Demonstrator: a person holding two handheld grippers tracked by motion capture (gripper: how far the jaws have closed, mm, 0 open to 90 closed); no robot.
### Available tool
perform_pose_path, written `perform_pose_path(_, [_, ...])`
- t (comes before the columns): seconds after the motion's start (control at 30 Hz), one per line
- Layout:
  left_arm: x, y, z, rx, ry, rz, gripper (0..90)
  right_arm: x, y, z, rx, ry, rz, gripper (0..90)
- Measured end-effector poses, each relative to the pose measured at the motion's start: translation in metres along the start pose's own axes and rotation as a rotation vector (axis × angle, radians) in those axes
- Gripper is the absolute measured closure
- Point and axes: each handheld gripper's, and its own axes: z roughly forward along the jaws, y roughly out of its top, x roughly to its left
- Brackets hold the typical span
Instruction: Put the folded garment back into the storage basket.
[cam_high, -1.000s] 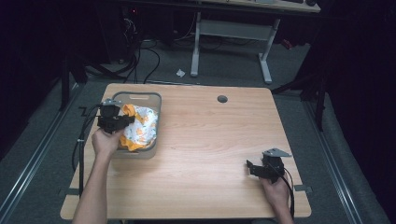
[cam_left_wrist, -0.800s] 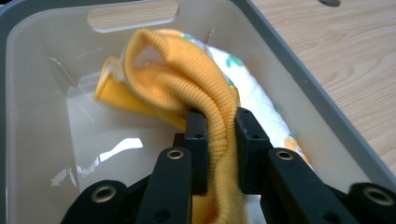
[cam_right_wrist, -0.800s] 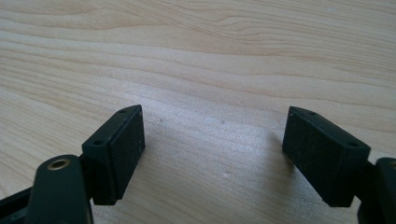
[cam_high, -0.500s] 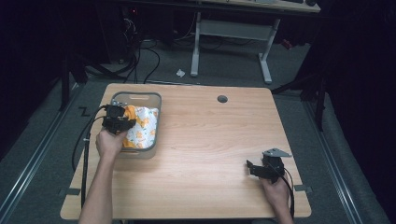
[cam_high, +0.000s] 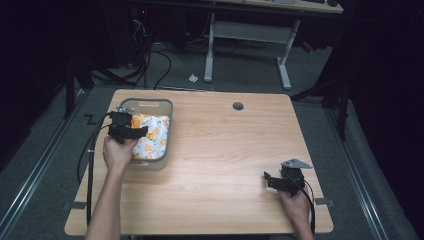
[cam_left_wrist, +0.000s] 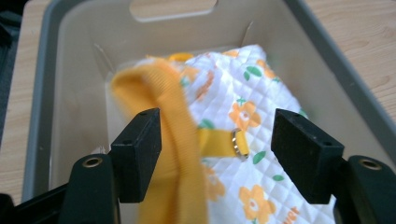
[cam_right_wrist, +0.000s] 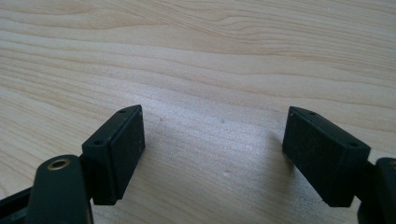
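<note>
At the left of the desk (cam_high: 220, 150) stands a grey plastic bin (cam_high: 165, 131) with a cut-out handle in its far wall. Inside it lies a quilted white garment (cam_high: 152, 137) printed with orange flowers and green leaves, trimmed with a yellow-orange ribbed band and a small metal snap on a yellow tab.

The left gripper (cam_high: 135, 133) hangs over the bin's near-left part, held by the person's left hand (cam_high: 119, 152). Its jaws have just been opening and now stand well apart. In the left gripper view the ribbed band (cam_left_wrist: 173, 140) lies between them, just beside the left pad and blurred, while the right pad is clear of the cloth; neither pad presses on the garment, so nothing is gripped.

The middle of the desk is bare wood, with a round cable hole (cam_high: 238, 106) near its far edge.

Toward the near-right corner the right gripper (cam_high: 268, 178) rests low over the desk in the right hand (cam_high: 296, 205), a grey three-cornered plate on top. Its jaws stand wide apart over plain wood grain, holding nothing, well apart from the bin.
</note>
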Motion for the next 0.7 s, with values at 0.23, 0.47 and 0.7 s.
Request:
perform_pose_path(0.23, [-0.005, 0.002, -0.015, -0.047, -0.049, 0.002, 33.8, 0.000, 0.000, 0.000, 0.000, 0.000, -0.001, 21.3])
perform_pose_path(0.47, [-0.016, 0.003, -0.026, -0.101, -0.097, -0.004, 33.6, 0.000, 0.000, 0.000, 0.000, 0.000, -0.001, 21.3])
perform_pose_path(0.7, [-0.030, 0.003, -0.032, -0.121, -0.128, 0.031, 31.9, 0.000, 0.000, 0.000, 0.000, 0.000, 0.000, 21.3])
